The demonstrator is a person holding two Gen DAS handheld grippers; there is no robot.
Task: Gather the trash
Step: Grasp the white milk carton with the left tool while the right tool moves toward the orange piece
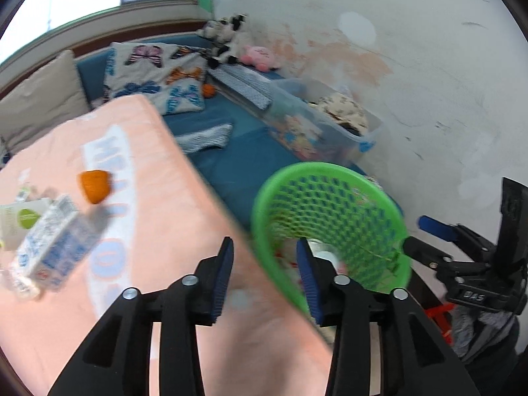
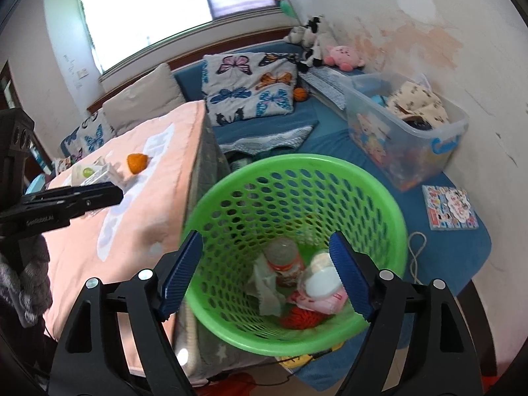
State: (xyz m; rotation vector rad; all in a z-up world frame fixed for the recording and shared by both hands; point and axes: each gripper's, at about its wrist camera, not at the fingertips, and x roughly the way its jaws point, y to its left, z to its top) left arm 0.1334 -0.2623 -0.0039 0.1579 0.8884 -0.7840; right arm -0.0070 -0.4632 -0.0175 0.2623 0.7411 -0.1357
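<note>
— Green mesh wastebasket: where is it?
— Straight ahead of my right gripper, whose jaws are spread wide and empty; a plastic bottle lies inside.
— And the left gripper?
— Its jaws are parted and empty too, with a milk carton far to their left on the peach-covered bench.
</note>
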